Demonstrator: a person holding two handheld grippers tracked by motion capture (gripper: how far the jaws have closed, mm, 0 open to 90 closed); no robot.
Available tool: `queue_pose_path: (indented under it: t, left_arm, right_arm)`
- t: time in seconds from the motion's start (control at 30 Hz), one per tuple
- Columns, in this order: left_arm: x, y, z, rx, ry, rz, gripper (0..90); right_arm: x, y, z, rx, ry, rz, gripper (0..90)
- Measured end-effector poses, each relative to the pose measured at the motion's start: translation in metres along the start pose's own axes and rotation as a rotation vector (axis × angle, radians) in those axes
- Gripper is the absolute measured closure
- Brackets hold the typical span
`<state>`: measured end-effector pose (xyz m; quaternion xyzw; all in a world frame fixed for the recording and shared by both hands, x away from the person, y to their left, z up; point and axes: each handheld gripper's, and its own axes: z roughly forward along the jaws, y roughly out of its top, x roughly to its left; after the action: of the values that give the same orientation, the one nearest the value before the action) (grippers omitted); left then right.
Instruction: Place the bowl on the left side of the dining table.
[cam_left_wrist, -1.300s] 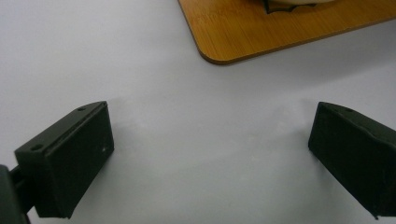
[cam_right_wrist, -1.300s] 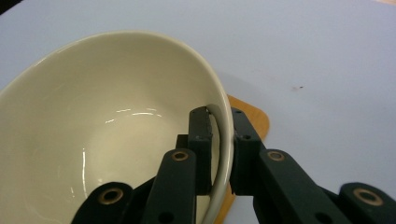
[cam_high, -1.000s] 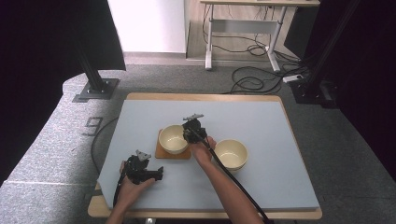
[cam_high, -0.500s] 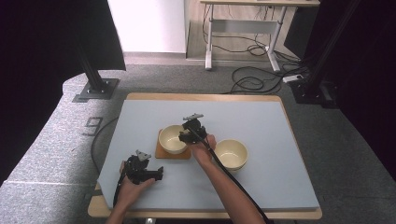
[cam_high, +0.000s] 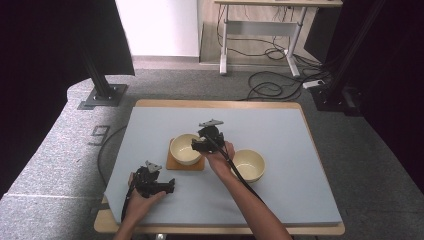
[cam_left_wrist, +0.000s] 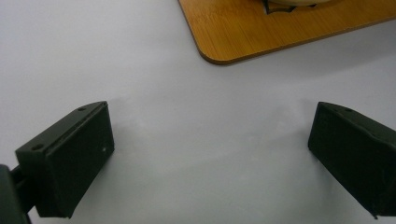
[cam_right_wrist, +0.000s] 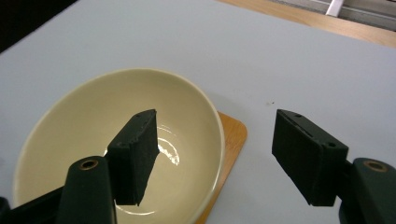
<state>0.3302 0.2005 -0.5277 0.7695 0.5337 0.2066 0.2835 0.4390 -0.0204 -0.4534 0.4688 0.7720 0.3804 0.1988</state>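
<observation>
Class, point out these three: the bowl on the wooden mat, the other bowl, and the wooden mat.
Bowl on mat (cam_high: 184, 150), high view, inner hollow.
Other bowl (cam_high: 248, 164), high view, inner hollow.
Wooden mat (cam_left_wrist: 261, 28), left gripper view, bare top.

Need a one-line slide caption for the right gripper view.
Open right gripper straddling the rim of the cream ceramic bowl on its square wooden coaster.

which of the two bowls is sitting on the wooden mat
The left bowl, under the right tool, sits on the wooden mat. The other bowl rests directly on the blue table cover.
</observation>
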Motion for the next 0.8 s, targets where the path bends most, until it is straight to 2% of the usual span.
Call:
queue_pose_path:
  t: [0.2,0.47,0.63,0.8]
  left_arm:
    - [0.000,0.000,0.000,0.003,-0.001,-0.002,0.2]
    - [0.000,0.000,0.000,0.003,0.000,-0.001,0.2]
    - [0.000,0.000,0.000,0.000,0.002,0.001,0.4]
    - [-0.001,0.000,0.000,0.000,0.004,-0.001,0.4]
  right_arm:
    - [-0.010,0.001,-0.018,-0.016,0.024,-0.038,29.7]
    - [-0.019,-0.004,-0.043,-0.073,0.073,-0.067,29.3]
    - [-0.028,-0.011,-0.058,-0.097,0.094,-0.065,29.3]
    - [-0.038,-0.021,-0.073,-0.126,0.094,-0.072,29.6]
